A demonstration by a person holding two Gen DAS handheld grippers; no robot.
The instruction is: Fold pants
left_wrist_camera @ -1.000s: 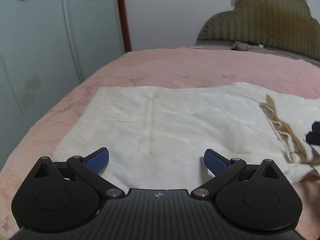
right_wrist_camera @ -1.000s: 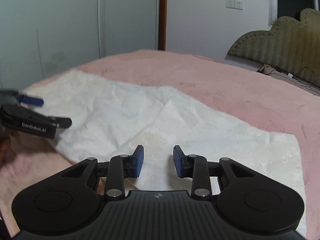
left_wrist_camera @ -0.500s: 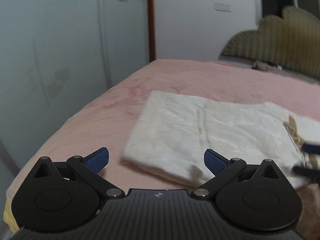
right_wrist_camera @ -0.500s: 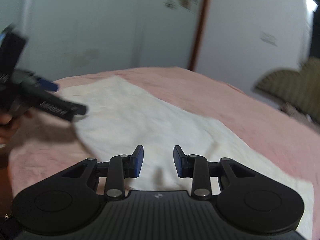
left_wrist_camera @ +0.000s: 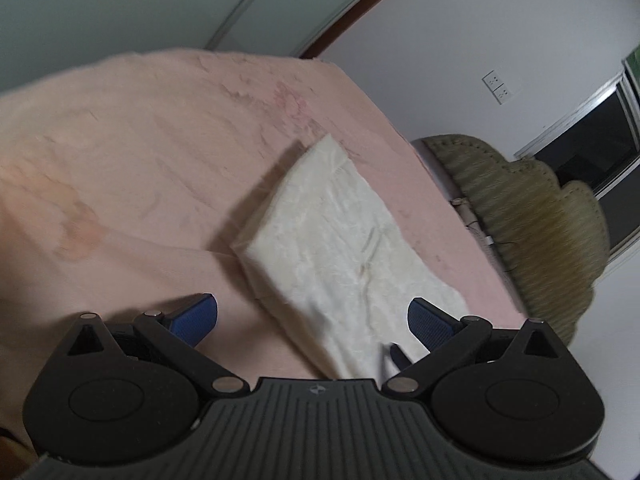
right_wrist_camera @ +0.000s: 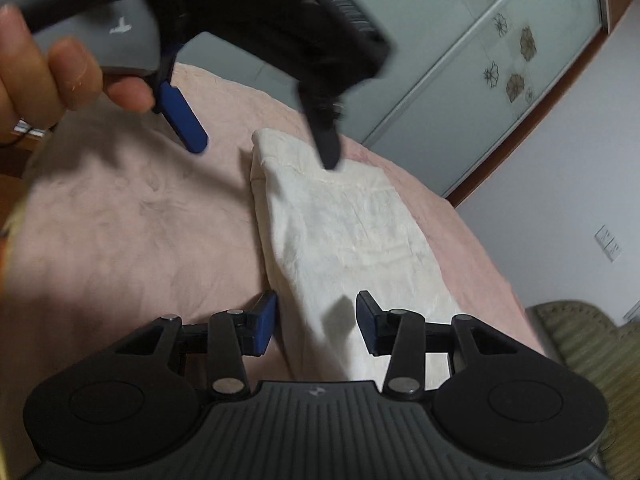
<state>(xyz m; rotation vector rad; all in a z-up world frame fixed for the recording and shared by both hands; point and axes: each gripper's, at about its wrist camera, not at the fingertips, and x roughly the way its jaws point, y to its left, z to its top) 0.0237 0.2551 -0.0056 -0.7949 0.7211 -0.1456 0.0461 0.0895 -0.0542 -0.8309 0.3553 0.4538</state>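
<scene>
Two grippers hung over the pink bedspread (left_wrist_camera: 140, 168), neither with any hold on cloth. The left gripper (left_wrist_camera: 312, 316) had its blue-padded fingers (left_wrist_camera: 194, 316) spread wide, with nothing between them but the near corner of the pants (left_wrist_camera: 340, 248) lying below. The pants — cream-white and folded into a long narrow strip — lay flat on the bedspread, running in the left wrist view from about 6 o'clock near the gripper toward 12 o'clock, their far end close to the bed's edge. At 3 o'clock in that view stood an olive, scalloped headboard (left_wrist_camera: 532, 216), and above it a white wall with a socket plate (left_wrist_camera: 497, 87).

In the right wrist view, the right gripper (right_wrist_camera: 316, 326) held its fingers (right_wrist_camera: 264, 328) partly apart, empty, straddling the near end of the pants (right_wrist_camera: 344, 236), whose left folded edge passed just inside the left pad. Whether the pads touched the cloth could not be told. The left gripper (right_wrist_camera: 260, 144) showed at 12 o'clock, blurred, its two fingers splayed; one dark fingertip overlapped the far end of the strip, though contact was unclear. The person's left hand (right_wrist_camera: 52, 68) gripped its handle at 10 o'clock. Sliding wardrobe doors (right_wrist_camera: 480, 64) with flower decals filled the 1 o'clock corner.
</scene>
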